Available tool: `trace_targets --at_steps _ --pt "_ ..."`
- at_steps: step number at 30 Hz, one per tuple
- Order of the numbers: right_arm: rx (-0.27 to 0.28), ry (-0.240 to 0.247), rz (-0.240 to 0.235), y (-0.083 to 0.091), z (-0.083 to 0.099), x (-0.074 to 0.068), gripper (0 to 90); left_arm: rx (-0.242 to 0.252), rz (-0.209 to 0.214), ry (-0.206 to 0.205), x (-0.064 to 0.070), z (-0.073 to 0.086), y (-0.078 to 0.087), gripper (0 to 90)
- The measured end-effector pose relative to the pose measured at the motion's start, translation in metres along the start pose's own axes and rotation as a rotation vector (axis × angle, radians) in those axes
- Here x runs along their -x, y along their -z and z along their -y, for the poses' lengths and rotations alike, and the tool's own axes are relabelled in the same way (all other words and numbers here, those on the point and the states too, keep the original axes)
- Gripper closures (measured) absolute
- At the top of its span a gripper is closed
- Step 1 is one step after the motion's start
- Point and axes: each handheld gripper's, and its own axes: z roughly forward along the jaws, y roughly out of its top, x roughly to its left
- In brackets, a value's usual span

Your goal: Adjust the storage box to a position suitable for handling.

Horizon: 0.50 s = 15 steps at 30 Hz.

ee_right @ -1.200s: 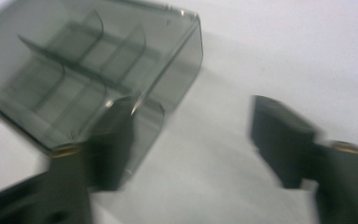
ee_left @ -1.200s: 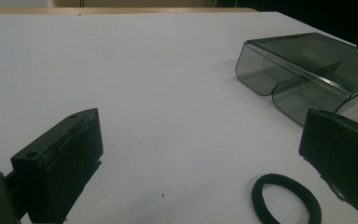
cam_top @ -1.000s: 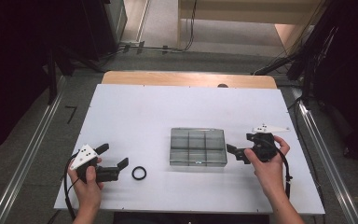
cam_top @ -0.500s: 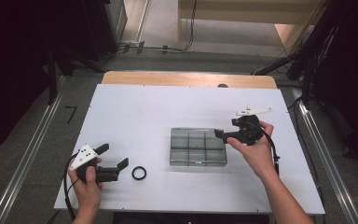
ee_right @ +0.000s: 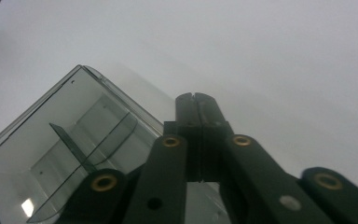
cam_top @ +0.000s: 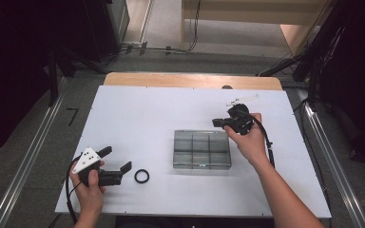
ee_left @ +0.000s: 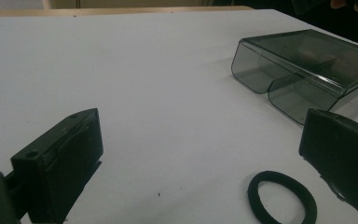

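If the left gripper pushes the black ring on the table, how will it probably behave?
The black ring looks thin and soft, like a rubber band, so it is probably light and may bend rather than stay stiff. It lies flat on the white table, so it would likely slide, not roll. The left gripper stands open beside it.

Clear smoky glossy plastic box [cam_top: 202, 150], centre; matt black rubbery ring [cam_top: 142, 176], lower left; smooth matt white table [cam_top: 138, 118]; matt black plastic gripper [cam_top: 122, 168] jaws.

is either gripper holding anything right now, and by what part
Nothing is held. The left gripper is open, its jaws apart beside the ring lying on the table. The right gripper is shut with nothing between its jaws, above the box's corner.
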Motion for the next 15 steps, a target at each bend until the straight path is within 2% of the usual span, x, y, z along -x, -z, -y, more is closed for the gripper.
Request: trace_targets --at_steps 2,3,8,12,15 --pt "-0.026 0.012 -0.008 -0.007 -0.004 0.0 87.5 -0.001 0.001 0.0 0.0 0.0 0.0 0.0" --pt "-0.061 0.009 -0.028 -0.015 -0.008 0.001 87.6 -0.001 0.001 0.0 0.0 0.0 0.0 0.0" --pt "-0.092 0.023 -0.046 -0.026 -0.014 -0.001 87.7 0.001 0.002 0.002 0.0 0.0 0.0 0.0" --pt "-0.14 0.039 -0.035 -0.038 -0.018 -0.002 87.7 0.001 0.002 0.005 -0.001 0.0 0.0 0.0" --pt "-0.159 0.027 -0.037 -0.046 -0.02 0.0 87.8 0.002 0.004 0.006 -0.001 0.0 0.0 0.0"
